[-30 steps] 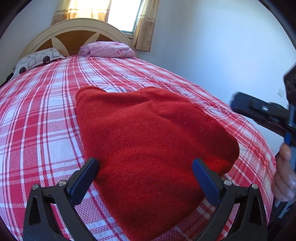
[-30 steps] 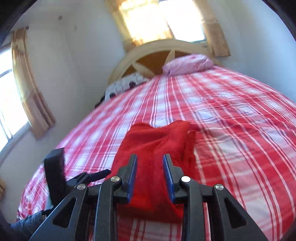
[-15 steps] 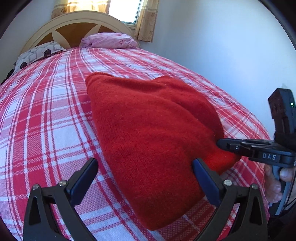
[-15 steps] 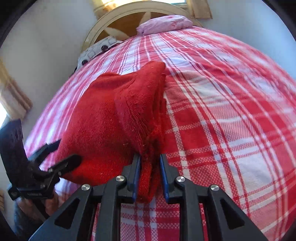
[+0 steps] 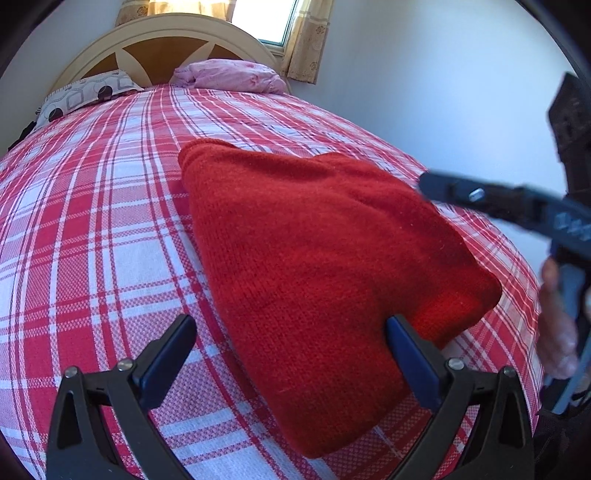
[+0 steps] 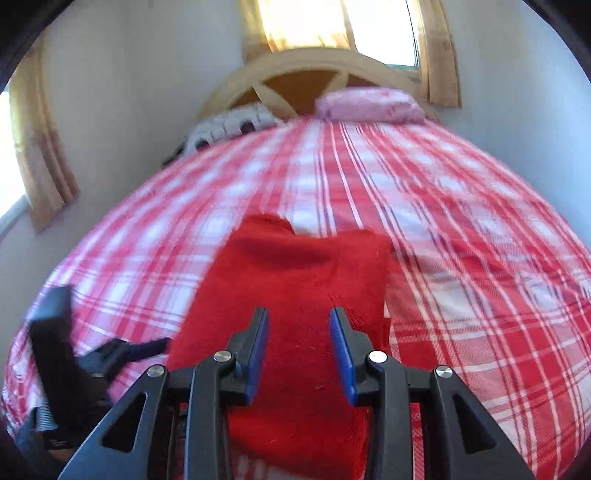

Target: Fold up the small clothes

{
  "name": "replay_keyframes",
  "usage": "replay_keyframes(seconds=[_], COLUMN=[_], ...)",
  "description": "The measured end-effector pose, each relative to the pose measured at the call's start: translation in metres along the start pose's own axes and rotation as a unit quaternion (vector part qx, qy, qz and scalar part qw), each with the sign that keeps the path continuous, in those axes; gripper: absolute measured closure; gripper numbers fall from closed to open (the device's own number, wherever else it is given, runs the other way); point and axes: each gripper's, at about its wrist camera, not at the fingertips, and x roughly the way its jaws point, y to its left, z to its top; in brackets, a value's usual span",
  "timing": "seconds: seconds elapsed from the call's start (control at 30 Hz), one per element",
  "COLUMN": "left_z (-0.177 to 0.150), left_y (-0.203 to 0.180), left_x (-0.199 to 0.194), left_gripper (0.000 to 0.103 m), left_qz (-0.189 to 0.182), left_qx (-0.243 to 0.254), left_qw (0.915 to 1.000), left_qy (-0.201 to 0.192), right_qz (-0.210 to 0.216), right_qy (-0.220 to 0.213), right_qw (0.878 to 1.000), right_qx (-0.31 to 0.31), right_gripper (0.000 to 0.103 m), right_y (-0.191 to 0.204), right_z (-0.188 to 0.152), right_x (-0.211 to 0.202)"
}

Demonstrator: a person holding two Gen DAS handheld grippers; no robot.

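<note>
A red knit garment [image 5: 325, 280] lies folded on the bed [image 5: 92, 229], on the red-and-white plaid cover, at the foot end away from the headboard [image 5: 162, 44]. In the left wrist view the garment runs from a rounded far corner toward the headboard down to a near edge by the camera, its surface smooth and its right corner plump. The left gripper [image 5: 291, 354] hangs just above the near part of the garment with its fingers [image 5: 173, 350] spread wide, one over bare plaid beside the garment and the other over the garment's near right part; nothing lies between them but cloth below. The right gripper [image 6: 298, 345] is above the garment's near end in its own view, its blue-faced fingers [image 6: 341, 347] parted by a clear gap and holding nothing; whether they touch the knit cannot be told. That view is blurred. From the left wrist view the right gripper [image 5: 491, 206] shows at the garment's right side, raised over its edge, with the person's hand [image 5: 557, 321] on the handle. Against the headboard sit a patterned pillow [image 5: 85, 92] and, beside it, a pink pillow [image 5: 232, 75], both well apart from the garment. A curtained window [image 5: 258, 18] stands behind the headboard.
</note>
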Motion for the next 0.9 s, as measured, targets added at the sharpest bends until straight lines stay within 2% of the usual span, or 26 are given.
replay_keyframes(seconds=[0.07,0.17,0.2,0.23,0.3,0.4,0.5,0.53,0.6,0.7,0.8,0.83,0.9], left_z=[0.000,0.001,0.001,0.000,0.001,0.002,0.002,0.002,0.002,0.001,0.000,0.000,-0.001], left_y=[0.001,0.000,0.000,0.000,0.002,0.004,0.005,0.005,0.005,0.005,0.005,0.005,0.005], left_x=[0.001,0.003,0.003,0.004,0.004,0.005,0.005,0.005,0.003,0.002,0.001,0.000,0.001], left_gripper=[0.000,0.000,0.000,0.000,0.000,0.000,0.000,0.000,0.000,0.000,0.000,0.000,0.000], left_qz=[-0.003,-0.006,-0.007,-0.007,-0.009,-0.014,-0.015,-0.016,-0.017,-0.018,-0.019,-0.021,-0.023], left_qx=[-0.003,-0.001,0.000,0.000,-0.004,-0.010,-0.011,-0.012,-0.012,-0.010,-0.010,-0.010,-0.011], left_qw=[1.0000,0.9999,0.9999,0.9999,0.9999,0.9998,0.9997,0.9997,0.9997,0.9998,0.9997,0.9997,0.9996], left_qy=[0.002,0.009,0.010,0.011,0.014,0.014,0.012,0.012,0.010,0.008,0.007,0.007,0.010], right_qz=[-0.027,-0.003,0.004,0.003,0.018,-0.001,-0.057,-0.057,-0.039,0.011,0.027,0.026,-0.009], right_qy=[0.036,0.037,0.043,0.051,0.060,0.030,-0.036,-0.052,-0.052,-0.026,0.026,0.055,0.091], right_qw=[0.998,0.996,0.995,0.994,0.991,0.995,0.997,0.997,0.998,0.999,0.999,0.998,0.995], right_qx=[0.033,0.078,0.093,0.099,0.117,0.098,0.045,0.027,0.004,-0.022,-0.006,0.003,0.027], right_gripper=[0.068,0.065,0.061,0.047,0.044,0.044,0.044,0.044,0.044,0.044,0.044,0.044,0.044], right_y=[-0.021,-0.046,-0.052,-0.057,-0.065,-0.056,-0.034,-0.025,-0.014,-0.001,-0.003,-0.009,-0.024], right_z=[-0.008,-0.011,-0.012,-0.013,-0.014,-0.005,0.013,0.022,0.036,0.054,0.056,0.056,0.048], right_x=[0.023,0.025,0.026,0.027,0.028,0.012,-0.014,-0.020,-0.017,0.008,0.044,0.063,0.091])
